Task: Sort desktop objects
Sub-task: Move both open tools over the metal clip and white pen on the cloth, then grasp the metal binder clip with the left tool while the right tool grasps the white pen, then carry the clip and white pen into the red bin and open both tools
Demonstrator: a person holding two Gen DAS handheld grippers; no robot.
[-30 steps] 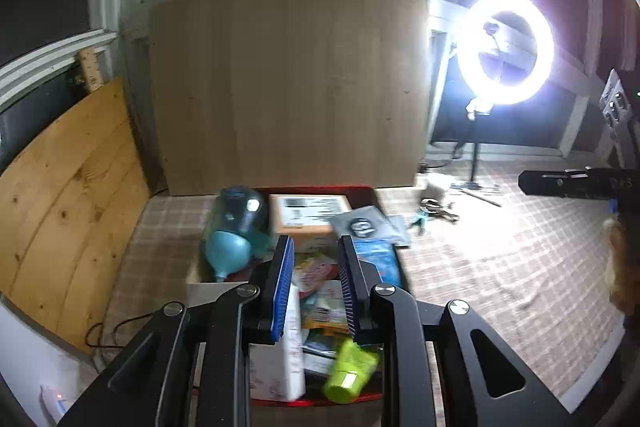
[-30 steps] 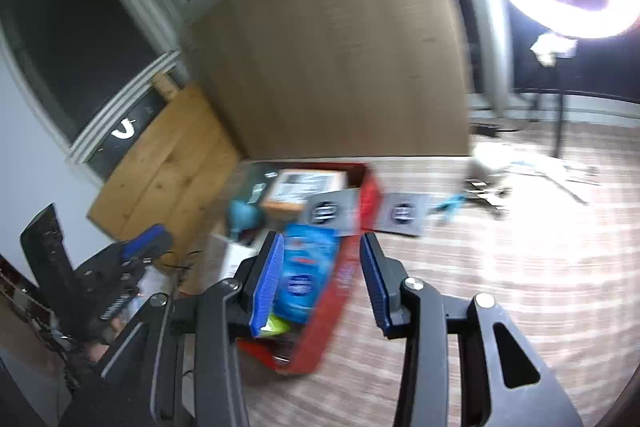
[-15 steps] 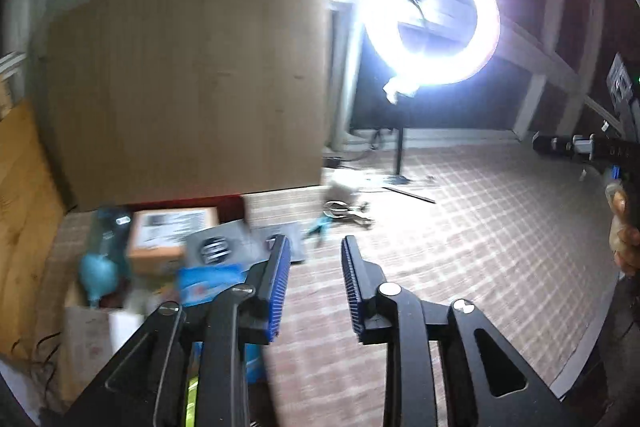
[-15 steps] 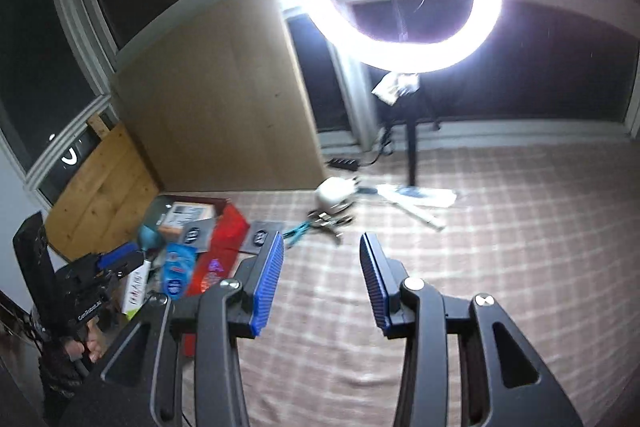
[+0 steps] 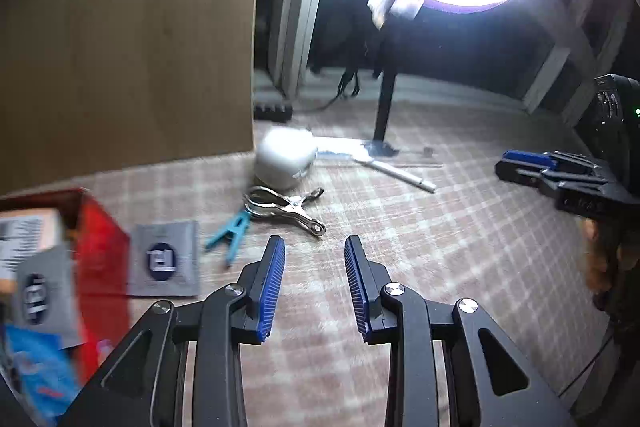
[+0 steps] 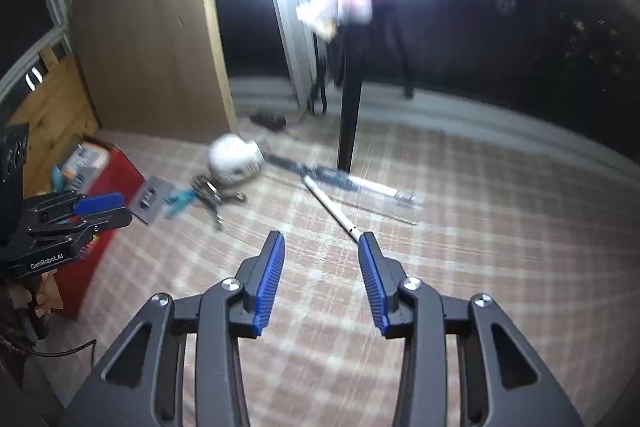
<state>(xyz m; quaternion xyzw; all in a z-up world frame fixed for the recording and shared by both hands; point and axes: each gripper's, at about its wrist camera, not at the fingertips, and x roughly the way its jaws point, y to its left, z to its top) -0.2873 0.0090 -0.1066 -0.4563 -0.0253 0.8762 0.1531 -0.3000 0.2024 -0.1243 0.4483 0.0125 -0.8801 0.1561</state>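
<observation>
A red box (image 5: 100, 247) at the left of the checked cloth (image 5: 440, 247) already holds packets, while a grey sachet (image 5: 164, 259), teal peg (image 5: 232, 231), metal clip (image 5: 288, 207), white ball (image 5: 286, 163) and white pen (image 6: 332, 209) lie loose outside it. Left gripper (image 5: 314, 283) and right gripper (image 6: 320, 283) hover with jaws wide, empty. A ring-light stand (image 6: 350, 123) rises behind the pen

Two clips (image 5: 280, 207), two grey sachets (image 5: 166, 259), one red box (image 5: 100, 243).

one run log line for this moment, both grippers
left hand-held gripper: open, empty | right hand-held gripper: open, empty | nearest: white pen on checked cloth | red box: partly filled
</observation>
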